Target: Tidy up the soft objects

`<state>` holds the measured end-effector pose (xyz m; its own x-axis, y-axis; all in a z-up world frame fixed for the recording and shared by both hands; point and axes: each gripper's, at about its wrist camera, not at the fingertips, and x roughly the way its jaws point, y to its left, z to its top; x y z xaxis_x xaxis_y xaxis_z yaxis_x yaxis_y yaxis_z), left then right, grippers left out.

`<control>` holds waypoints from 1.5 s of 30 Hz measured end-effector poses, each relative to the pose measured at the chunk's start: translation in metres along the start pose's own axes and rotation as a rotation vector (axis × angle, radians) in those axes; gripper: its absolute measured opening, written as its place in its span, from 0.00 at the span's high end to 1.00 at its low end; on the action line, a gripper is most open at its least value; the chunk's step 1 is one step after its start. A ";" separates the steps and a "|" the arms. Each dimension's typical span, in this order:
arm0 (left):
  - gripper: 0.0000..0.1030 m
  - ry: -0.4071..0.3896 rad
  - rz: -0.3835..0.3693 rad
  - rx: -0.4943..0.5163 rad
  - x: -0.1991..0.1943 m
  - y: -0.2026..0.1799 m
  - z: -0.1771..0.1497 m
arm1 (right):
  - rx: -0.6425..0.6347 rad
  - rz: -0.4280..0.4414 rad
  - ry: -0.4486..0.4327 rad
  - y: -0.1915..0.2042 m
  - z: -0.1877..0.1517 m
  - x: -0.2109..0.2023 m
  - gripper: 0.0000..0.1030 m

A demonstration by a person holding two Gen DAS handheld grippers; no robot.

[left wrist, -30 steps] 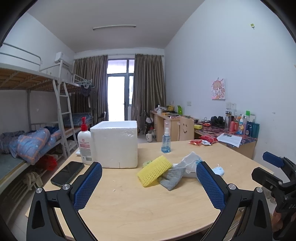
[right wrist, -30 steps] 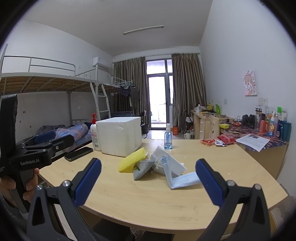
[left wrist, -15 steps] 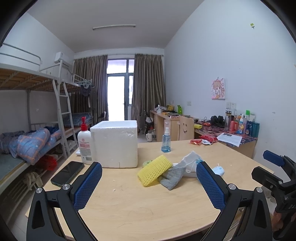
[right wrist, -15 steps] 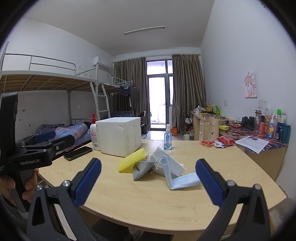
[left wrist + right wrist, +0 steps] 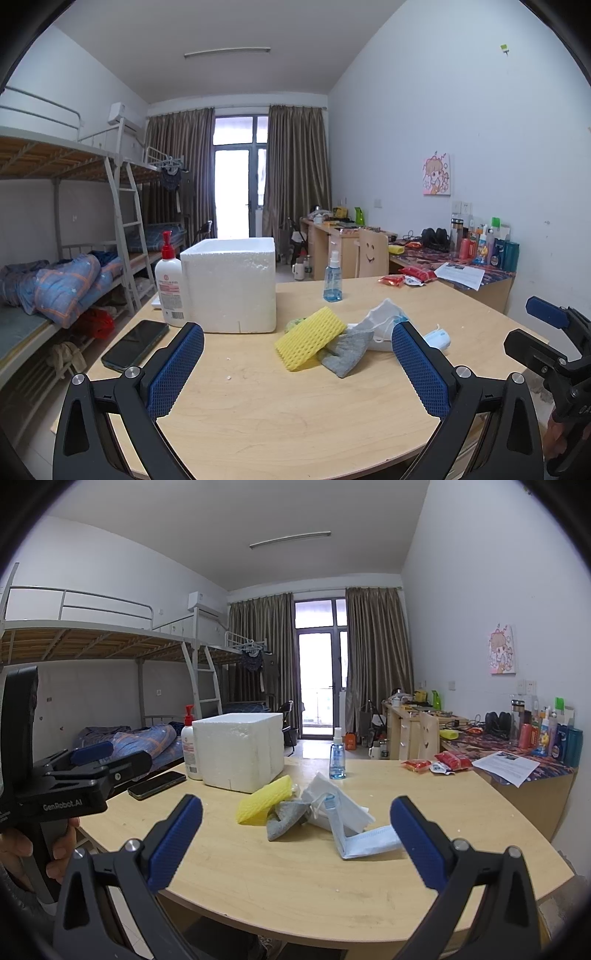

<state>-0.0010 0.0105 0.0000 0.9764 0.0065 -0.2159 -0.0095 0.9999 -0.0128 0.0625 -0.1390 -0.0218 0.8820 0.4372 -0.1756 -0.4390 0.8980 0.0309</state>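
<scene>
A pile of soft things lies mid-table: a yellow sponge (image 5: 308, 338) (image 5: 263, 800), a grey cloth (image 5: 346, 352) (image 5: 286, 818), a white cloth (image 5: 382, 321) (image 5: 341, 806) and a pale blue face mask (image 5: 364, 843). A white foam box (image 5: 231, 284) (image 5: 240, 751) stands behind the pile on the left. My left gripper (image 5: 297, 367) is open and empty, held above the near table edge short of the pile. My right gripper (image 5: 295, 843) is open and empty, also short of the pile.
A lotion pump bottle (image 5: 169, 286) and a black phone (image 5: 135, 345) sit left of the box. A blue spray bottle (image 5: 332, 277) stands behind the pile. Red snack packets (image 5: 437, 764) lie at the far right. The wooden table (image 5: 295, 413) has a curved front edge.
</scene>
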 end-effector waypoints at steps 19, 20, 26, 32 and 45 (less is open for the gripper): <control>0.01 0.026 0.005 -0.007 0.016 0.005 0.007 | -0.013 -0.006 0.007 -0.001 0.005 0.012 0.00; 0.01 0.029 0.005 -0.006 0.018 0.005 0.007 | -0.013 -0.008 0.009 -0.001 0.006 0.012 0.00; 0.01 0.046 0.007 -0.011 0.027 0.004 0.010 | -0.009 -0.008 0.014 -0.003 0.009 0.017 0.00; 0.01 0.060 0.010 -0.014 0.036 0.005 0.011 | -0.011 0.009 0.032 -0.003 0.011 0.027 0.00; 0.01 0.122 0.028 -0.027 0.066 0.018 0.009 | -0.019 -0.018 0.081 -0.011 0.013 0.055 0.00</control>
<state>0.0656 0.0289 -0.0059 0.9422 0.0307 -0.3338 -0.0434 0.9986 -0.0308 0.1180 -0.1245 -0.0194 0.8733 0.4152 -0.2551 -0.4272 0.9041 0.0088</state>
